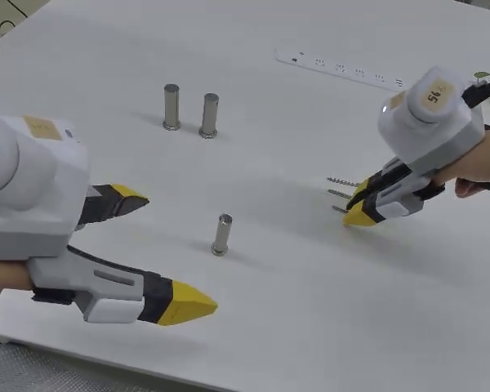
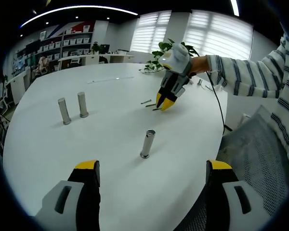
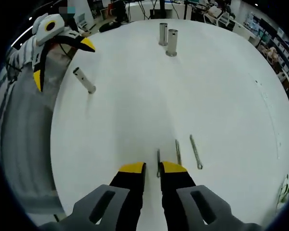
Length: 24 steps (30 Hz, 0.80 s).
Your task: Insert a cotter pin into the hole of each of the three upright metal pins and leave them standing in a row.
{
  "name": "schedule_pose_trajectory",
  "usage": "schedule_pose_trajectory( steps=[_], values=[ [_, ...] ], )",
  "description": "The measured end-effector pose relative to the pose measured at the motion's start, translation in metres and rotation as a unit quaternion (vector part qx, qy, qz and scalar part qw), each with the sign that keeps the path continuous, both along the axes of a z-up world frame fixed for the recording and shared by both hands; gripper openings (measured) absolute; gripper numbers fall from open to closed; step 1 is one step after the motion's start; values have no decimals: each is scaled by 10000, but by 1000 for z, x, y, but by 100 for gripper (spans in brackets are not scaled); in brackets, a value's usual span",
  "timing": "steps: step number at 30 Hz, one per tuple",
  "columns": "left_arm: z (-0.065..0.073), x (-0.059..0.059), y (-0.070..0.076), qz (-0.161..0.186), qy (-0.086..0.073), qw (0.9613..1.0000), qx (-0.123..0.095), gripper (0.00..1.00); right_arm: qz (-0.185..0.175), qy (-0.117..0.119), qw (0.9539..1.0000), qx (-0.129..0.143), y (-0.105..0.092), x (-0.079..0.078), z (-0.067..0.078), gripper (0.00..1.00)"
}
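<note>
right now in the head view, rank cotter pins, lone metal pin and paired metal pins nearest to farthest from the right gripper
1. cotter pins, lying at the tips of the right gripper.
2. lone metal pin, standing in the middle, off to that gripper's left.
3. paired metal pins, far back left; the two are too close to rank apart.

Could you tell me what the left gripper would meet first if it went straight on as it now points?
Most likely the lone upright metal pin: it stands ahead, roughly centred between the open jaws of the left gripper, as its own view shows. How far off is hard to judge.
</note>
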<state>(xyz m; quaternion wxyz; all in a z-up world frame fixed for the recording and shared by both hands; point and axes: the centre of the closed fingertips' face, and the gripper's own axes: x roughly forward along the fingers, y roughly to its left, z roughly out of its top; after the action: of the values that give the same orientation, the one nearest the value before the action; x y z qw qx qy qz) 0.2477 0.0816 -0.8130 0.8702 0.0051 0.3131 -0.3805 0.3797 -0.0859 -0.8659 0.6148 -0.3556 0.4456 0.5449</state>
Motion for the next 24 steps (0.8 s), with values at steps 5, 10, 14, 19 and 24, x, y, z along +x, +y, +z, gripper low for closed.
schedule_pose_trajectory(
  steps=[5,10,14,19,24],
  values=[
    [2,2,-1,-35,-76,10000,18,91,227,-177,9994,-178,-5,8,-5,12],
    [-2,1,-2,-67,-8,10000,37,90,240,-220,9991,-281,-5,7,-5,11],
    [-3,4,-6,-93,-77,9999,38,89,239,-258,9989,-322,-5,7,-5,11],
    [-1,9,-8,-72,-88,9999,-15,87,169,-325,9985,-412,-5,6,-5,11],
    [1,13,-11,-99,-144,9998,-27,87,261,-430,9972,-545,-4,5,-5,10]
  ],
)
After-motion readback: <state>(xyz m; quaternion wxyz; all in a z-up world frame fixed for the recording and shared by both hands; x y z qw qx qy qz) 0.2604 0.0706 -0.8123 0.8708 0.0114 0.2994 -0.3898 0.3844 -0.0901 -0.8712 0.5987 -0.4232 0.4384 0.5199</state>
